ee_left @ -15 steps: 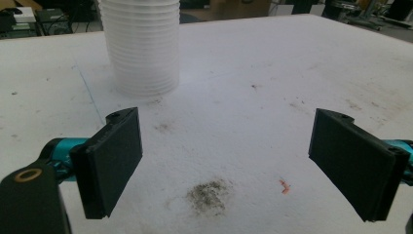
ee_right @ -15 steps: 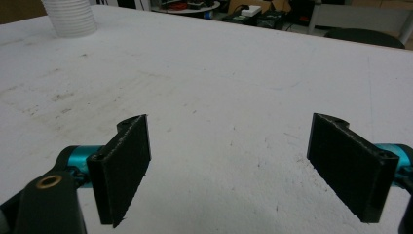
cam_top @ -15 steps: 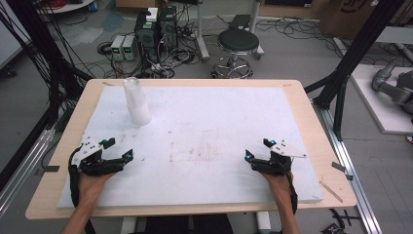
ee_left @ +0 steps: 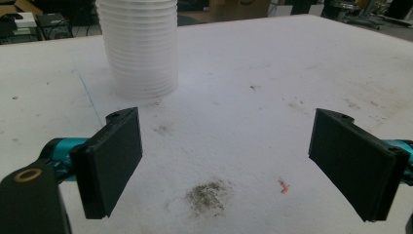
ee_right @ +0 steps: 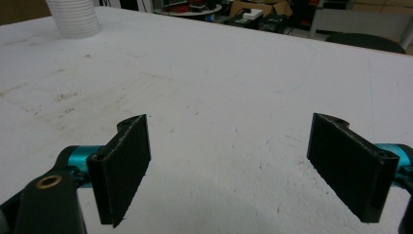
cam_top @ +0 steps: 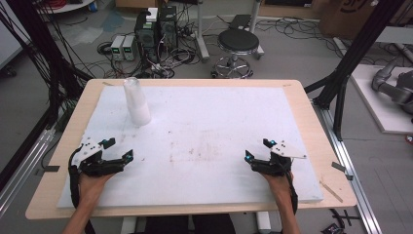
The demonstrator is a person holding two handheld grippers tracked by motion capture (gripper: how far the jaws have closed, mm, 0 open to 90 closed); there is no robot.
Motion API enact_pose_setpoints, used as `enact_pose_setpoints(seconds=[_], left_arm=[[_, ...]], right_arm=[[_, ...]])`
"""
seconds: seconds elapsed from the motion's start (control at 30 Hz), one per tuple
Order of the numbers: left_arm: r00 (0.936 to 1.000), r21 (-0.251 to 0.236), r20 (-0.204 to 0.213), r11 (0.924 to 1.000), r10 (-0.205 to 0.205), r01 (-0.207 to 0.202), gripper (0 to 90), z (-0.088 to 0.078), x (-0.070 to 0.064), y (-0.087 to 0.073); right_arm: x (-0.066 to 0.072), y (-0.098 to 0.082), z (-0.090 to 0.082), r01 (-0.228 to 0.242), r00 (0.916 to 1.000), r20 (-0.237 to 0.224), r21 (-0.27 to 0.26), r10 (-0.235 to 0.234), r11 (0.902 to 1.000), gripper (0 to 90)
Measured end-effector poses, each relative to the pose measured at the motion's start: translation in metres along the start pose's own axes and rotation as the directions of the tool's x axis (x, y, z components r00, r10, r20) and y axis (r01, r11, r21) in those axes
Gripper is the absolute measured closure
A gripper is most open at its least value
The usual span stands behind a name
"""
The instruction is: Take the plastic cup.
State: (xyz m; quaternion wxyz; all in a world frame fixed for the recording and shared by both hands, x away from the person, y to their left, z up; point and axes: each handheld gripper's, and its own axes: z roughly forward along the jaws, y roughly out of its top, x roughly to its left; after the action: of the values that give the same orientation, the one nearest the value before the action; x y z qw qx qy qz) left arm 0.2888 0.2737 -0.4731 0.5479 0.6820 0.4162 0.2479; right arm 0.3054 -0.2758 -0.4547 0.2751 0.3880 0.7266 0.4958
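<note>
High view: stack of nested cups (cam_top: 136,101) upright; left gripper (cam_top: 118,156), right gripper (cam_top: 256,149) jaws wide, empty.

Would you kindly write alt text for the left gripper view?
The left claw is open, its two black jaws framing a stained white table. A stack of translucent plastic cups stands upside down beyond them, toward the left jaw.

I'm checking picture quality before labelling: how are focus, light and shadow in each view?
High view: even overhead light, soft overall, faint shadows under the left gripper and right gripper. Left gripper view: the stack of cups is sharp enough to show its rims, its top cropped. Right gripper view: a soft shadow on the white table top near the jaws; far background blurred.
</note>
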Motion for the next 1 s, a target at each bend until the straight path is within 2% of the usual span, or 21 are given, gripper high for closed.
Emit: enact_pose_setpoints(seconds=[0.23, 0.43, 0.6, 0.63, 0.7, 0.73, 0.8, 0.9, 0.93, 0.97, 1.0], left_arm=[[0.9995, -0.016, 0.013, 0.9995, -0.029, 0.029, 12.0, -0.002, 0.003, 0.000], [0.9998, -0.002, -0.009, 0.9999, -0.016, 0.016, 12.0, -0.002, 0.003, 0.002], [0.9999, -0.030, -0.002, 0.9995, -0.010, 0.010, 12.0, -0.007, 0.002, 0.014], [0.9998, -0.049, -0.016, 0.9987, 0.010, -0.011, 12.0, -0.010, 0.002, 0.026], [0.9998, -0.067, -0.019, 0.9977, 0.007, -0.008, 12.1, -0.010, 0.002, 0.040], [0.9998, -0.067, -0.019, 0.9977, 0.007, -0.008, 12.1, -0.010, 0.002, 0.040], [0.9990, -0.072, -0.027, 0.9967, 0.035, -0.037, 12.0, -0.008, 0.003, 0.063], [0.9979, -0.077, -0.031, 0.9953, 0.056, -0.059, 12.0, -0.003, 0.004, 0.087], [0.9979, -0.077, -0.031, 0.9953, 0.056, -0.059, 12.0, -0.003, 0.004, 0.087], [0.9965, -0.076, -0.032, 0.9939, 0.077, -0.080, 12.0, 0.001, 0.006, 0.101], [0.9965, -0.076, -0.032, 0.9939, 0.077, -0.080, 12.0, 0.001, 0.006, 0.101]], right_arm=[[0.001, 0.000, 0.000, 0.010, 0.9999, 0.003, 0.002, -0.010, 1.0000, 16.0], [-0.001, 0.000, 0.001, -0.002, 1.0000, -0.001, 0.003, 0.002, 1.0000, 16.0], [-0.002, 0.000, 0.000, -0.019, 0.9998, -0.005, -0.007, 0.019, 0.9998, 16.0], [-0.002, 0.000, -0.001, -0.024, 0.9997, -0.002, -0.009, 0.024, 0.9997, 16.0], [-0.003, 0.000, -0.001, -0.022, 0.9998, -0.001, -0.011, 0.022, 0.9997, 16.0], [-0.003, 0.000, -0.001, -0.022, 0.9998, -0.001, -0.011, 0.022, 0.9997, 16.0], [-0.002, 0.000, 0.000, -0.012, 0.9999, -0.002, -0.004, 0.012, 0.9999, 16.0], [-0.002, 0.000, 0.000, -0.019, 0.9998, -0.004, -0.002, 0.019, 0.9998, 16.0], [-0.002, 0.000, 0.000, -0.019, 0.9998, -0.004, -0.002, 0.019, 0.9998, 16.0], [-0.003, 0.000, 0.000, -0.029, 0.9996, -0.005, -0.004, 0.029, 0.9996, 16.0], [-0.004, 0.000, 0.000, -0.027, 0.9996, -0.005, -0.006, 0.027, 0.9996, 16.0]])
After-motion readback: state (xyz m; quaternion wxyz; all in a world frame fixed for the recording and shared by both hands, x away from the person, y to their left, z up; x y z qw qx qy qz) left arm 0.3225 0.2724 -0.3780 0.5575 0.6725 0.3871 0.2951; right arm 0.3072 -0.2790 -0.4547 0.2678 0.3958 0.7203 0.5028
